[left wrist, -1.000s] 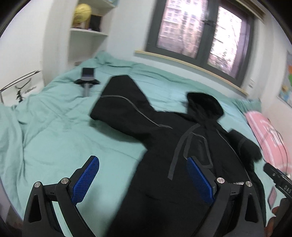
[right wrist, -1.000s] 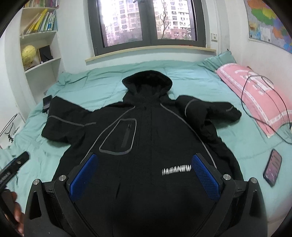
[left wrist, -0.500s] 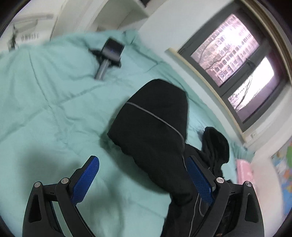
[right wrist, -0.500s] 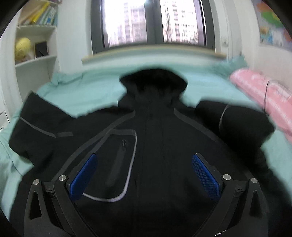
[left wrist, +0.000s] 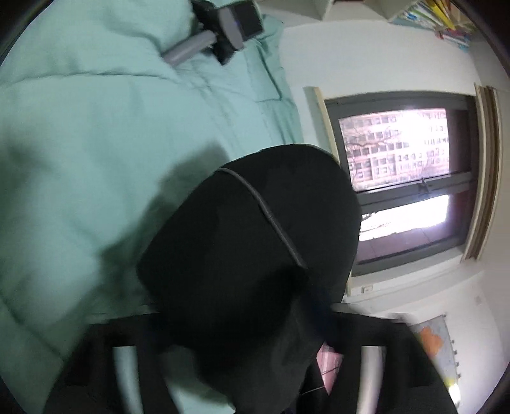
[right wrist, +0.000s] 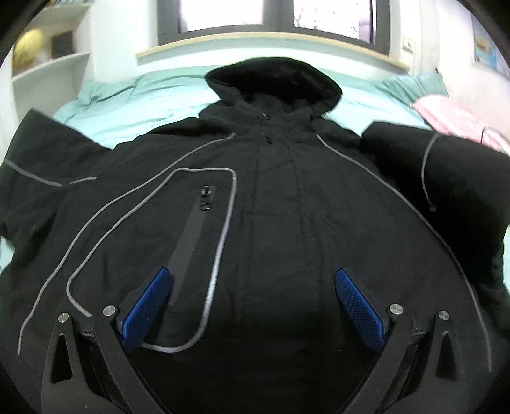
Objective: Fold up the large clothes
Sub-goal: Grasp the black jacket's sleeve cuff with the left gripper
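A big black hooded jacket (right wrist: 287, 191) with grey piping lies face up on the bed, its hood (right wrist: 274, 79) toward the window. My right gripper (right wrist: 251, 296) hovers open low over its chest, with the blue pads (right wrist: 146, 305) either side of the zip pocket. In the left wrist view the view is rolled sideways, and the jacket's sleeve (left wrist: 248, 229) bulges up between the jaws of my left gripper (left wrist: 242, 318). Those jaws are closing on it, and the fabric hides both pads. The other sleeve (right wrist: 446, 165) lies bent at the right.
A mint green quilt (left wrist: 79, 143) covers the bed. A grey handle with a phone-like device (left wrist: 223, 28) lies on it beyond the sleeve. A pink pillow (right wrist: 452, 117) sits at the far right, white shelves (right wrist: 47, 70) at the left and a window (left wrist: 398, 175) behind.
My left gripper swung over to the sleeve, rolled sideways, dropped and closed on the cloth. My right gripper sank closer to the jacket's chest and stayed open.
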`<state>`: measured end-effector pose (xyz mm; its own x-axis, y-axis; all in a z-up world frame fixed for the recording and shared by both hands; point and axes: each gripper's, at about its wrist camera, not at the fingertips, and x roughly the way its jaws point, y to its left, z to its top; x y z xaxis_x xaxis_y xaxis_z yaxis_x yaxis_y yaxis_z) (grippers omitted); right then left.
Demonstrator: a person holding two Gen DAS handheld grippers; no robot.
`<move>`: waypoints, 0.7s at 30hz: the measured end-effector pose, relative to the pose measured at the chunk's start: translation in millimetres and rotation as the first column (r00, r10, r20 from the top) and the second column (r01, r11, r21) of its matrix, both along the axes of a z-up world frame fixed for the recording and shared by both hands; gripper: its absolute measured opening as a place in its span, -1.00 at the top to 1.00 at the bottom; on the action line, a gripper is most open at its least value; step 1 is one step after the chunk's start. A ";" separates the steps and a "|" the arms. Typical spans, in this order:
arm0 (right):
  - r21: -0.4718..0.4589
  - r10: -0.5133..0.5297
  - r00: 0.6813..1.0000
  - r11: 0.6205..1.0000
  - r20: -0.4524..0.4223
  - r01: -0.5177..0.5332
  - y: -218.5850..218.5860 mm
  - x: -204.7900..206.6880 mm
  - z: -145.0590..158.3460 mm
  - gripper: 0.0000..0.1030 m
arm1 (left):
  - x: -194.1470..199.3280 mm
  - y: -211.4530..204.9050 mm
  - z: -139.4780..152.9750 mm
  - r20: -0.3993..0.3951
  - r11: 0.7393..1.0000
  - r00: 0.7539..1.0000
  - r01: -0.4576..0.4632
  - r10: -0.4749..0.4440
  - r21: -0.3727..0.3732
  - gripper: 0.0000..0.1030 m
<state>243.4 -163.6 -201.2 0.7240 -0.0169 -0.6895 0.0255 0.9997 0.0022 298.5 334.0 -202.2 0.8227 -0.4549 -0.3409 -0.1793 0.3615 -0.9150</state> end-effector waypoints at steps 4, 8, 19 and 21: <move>0.009 0.001 1.000 1.000 -0.004 -0.001 -1.7 -0.8 0.1 -1.00 | -23.3 -7.6 64.7 0.085 0.970 0.995 -0.079 0.061 0.232 0.72; 0.020 0.000 1.000 1.000 -0.011 0.001 -3.9 -1.1 0.5 -1.00 | -52.7 -39.1 115.2 0.109 0.794 0.988 -0.150 0.106 0.589 0.74; 0.045 -0.007 1.000 0.999 -0.020 0.008 -8.8 0.9 0.1 -1.00 | -61.9 25.6 12.1 -0.107 0.973 0.989 -0.075 0.100 0.217 0.11; 0.048 -0.006 1.000 0.999 -0.021 0.007 -9.0 1.2 0.3 -1.00 | -59.1 31.1 15.6 -0.046 0.988 0.996 -0.072 0.078 0.135 -0.25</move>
<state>244.6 -172.6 -200.8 0.7098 0.0117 -0.7043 0.0330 0.9982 0.0498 239.4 365.2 -186.6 0.8326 -0.3403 -0.4370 -0.2560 0.4631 -0.8485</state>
